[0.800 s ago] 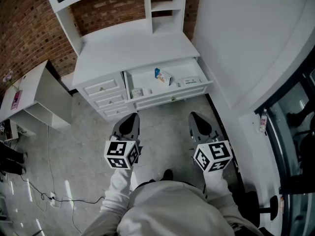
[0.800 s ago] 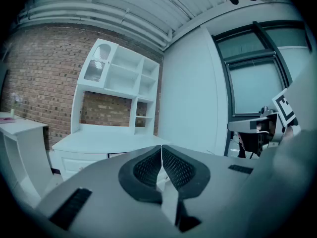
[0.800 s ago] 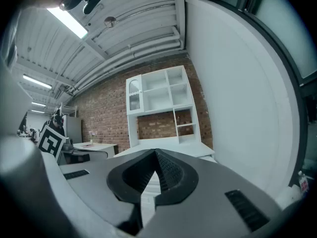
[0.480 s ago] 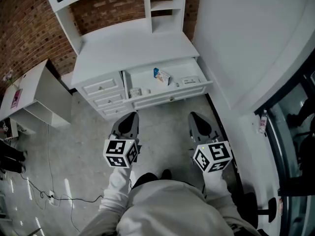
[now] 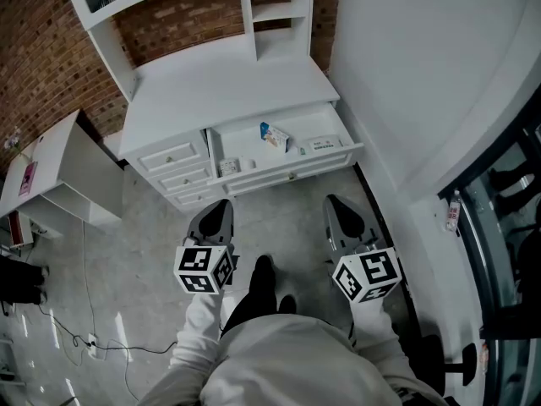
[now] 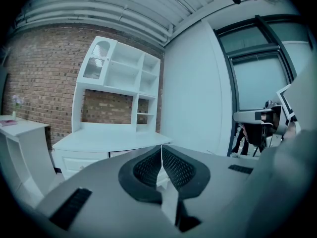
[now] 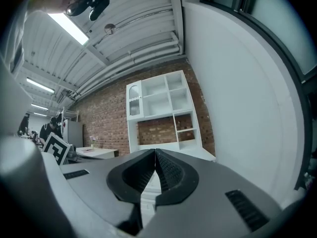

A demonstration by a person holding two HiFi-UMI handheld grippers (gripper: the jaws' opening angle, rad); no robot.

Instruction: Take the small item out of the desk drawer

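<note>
The white desk [image 5: 221, 85] stands ahead with its wide drawer [image 5: 292, 172] pulled open. Inside lie a small blue-and-white box [image 5: 273, 135], a small pale item [image 5: 228, 167] at the left end and a flat white labelled piece [image 5: 321, 144] at the right. My left gripper [image 5: 221, 204] and right gripper [image 5: 335, 200] hover side by side over the floor, short of the drawer front, both shut and empty. In the left gripper view the left gripper [image 6: 161, 148] has its pads together, with the desk [image 6: 111, 139] behind. The right gripper [image 7: 155, 151] is likewise shut.
A stack of small drawers [image 5: 179, 169] sits left of the open one, and a hutch [image 5: 254, 11] rises above the desk. A white side table [image 5: 46, 163] stands at the left, a white wall [image 5: 423, 74] at the right. Cables [image 5: 93, 311] trail on the floor.
The person has stepped forward: a dark leg and shoe now show between the grippers. The desk has shifted slightly left in the head view. Both grippers stay shut.
</note>
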